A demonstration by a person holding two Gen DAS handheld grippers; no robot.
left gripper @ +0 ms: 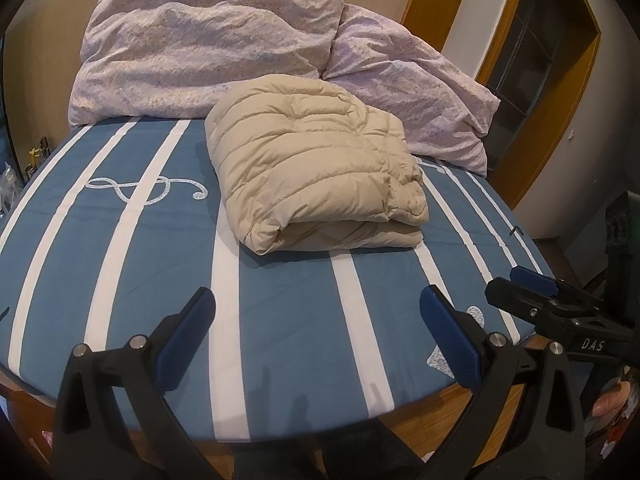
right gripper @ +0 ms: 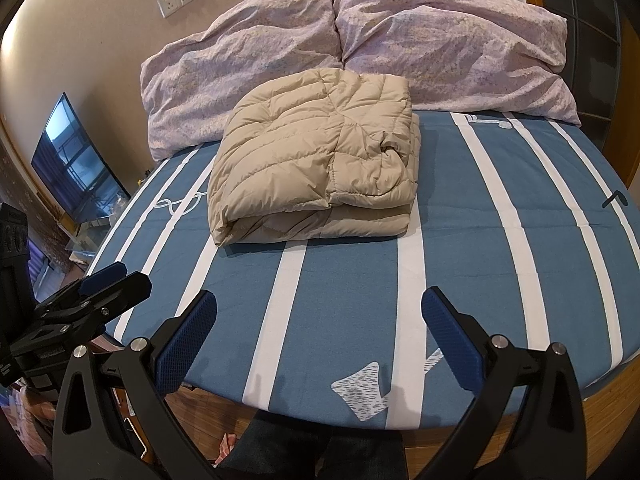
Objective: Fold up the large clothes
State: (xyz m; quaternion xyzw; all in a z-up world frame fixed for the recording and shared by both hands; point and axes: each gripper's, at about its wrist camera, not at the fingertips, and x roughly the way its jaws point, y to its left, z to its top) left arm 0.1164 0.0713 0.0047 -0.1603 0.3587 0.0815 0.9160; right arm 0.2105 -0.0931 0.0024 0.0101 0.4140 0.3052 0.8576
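Both cameras sit low at the foot edge of the bed (left gripper: 160, 264), each looking forward between its own two spread fingers toward the pillows (left gripper: 208, 52) at the far end. The left wrist view stands to the left, with the jacket (left gripper: 316, 168) ahead and slightly right of its left gripper (left gripper: 320, 320); the right gripper (left gripper: 516, 284) shows at its right edge. The right wrist view stands to the right, with the jacket ahead and slightly left of the tool; the left gripper shows at its left edge. Both are well back from the jacket and share bed, jacket and pillows.
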